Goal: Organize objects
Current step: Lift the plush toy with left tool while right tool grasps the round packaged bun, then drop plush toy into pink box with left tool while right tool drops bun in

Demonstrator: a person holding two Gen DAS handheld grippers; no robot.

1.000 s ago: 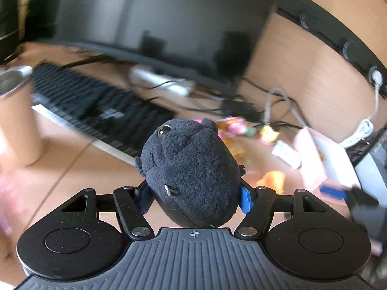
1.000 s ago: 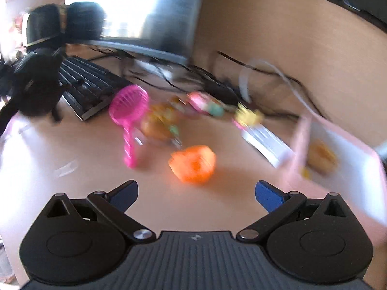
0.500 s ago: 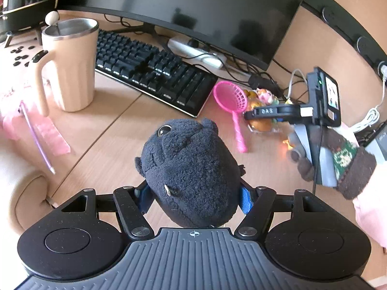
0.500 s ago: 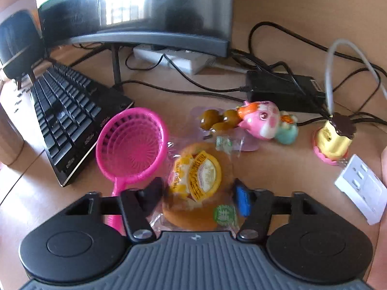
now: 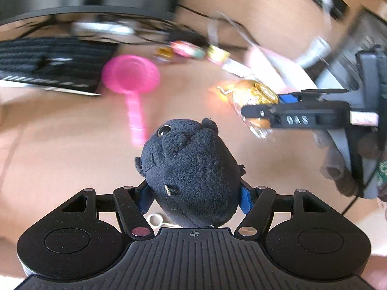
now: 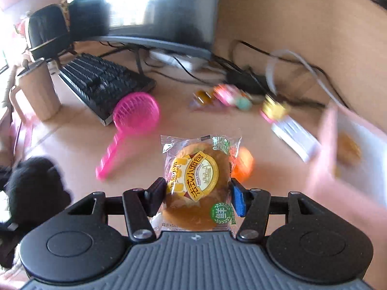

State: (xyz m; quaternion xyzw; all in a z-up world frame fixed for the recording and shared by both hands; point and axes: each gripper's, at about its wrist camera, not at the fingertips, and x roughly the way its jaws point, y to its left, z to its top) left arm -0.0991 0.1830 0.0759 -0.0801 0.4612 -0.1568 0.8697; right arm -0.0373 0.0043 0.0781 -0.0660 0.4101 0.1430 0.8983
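A dark, fuzzy plush toy (image 5: 191, 174) with one glossy eye sits clamped between the blue pads of the left gripper (image 5: 193, 195), held above the pale wooden desk (image 5: 60, 149); a small metal ring (image 5: 154, 218) hangs just under it. The right gripper (image 6: 197, 199) has just closed its jaws on a wrapped bun (image 6: 197, 181), a round brown roll in crinkled clear plastic with a yellow label and a green seal, and holds it clear of the desk. The left wrist view alone shows that gripper from the side, a gloved hand (image 5: 348, 166) around its handle and the wrapper's loose ends sticking out past the fingers. Only the right wrist view takes in the beige mug (image 6: 40, 89) with its metal rim at the far left, the black headphones (image 6: 55, 29) behind it and the monitor (image 6: 157, 7) washed out by glare. That view also catches a pale pink box (image 6: 350, 149) at the right edge, blurred, with a brownish lump inside that cannot be told apart further. Both views show the pink plastic scoop (image 6: 130, 125), a mesh-like bowl on a ridged handle, lying beside the near corner of the black keyboard (image 6: 104, 84). An orange object (image 6: 243, 163) lies just behind the bun, too blurred to identify. Small colourful toys (image 6: 232, 95) and a white flat pack (image 6: 295, 137) are strewn near tangled black cables (image 6: 241, 72) along the wooden back panel.
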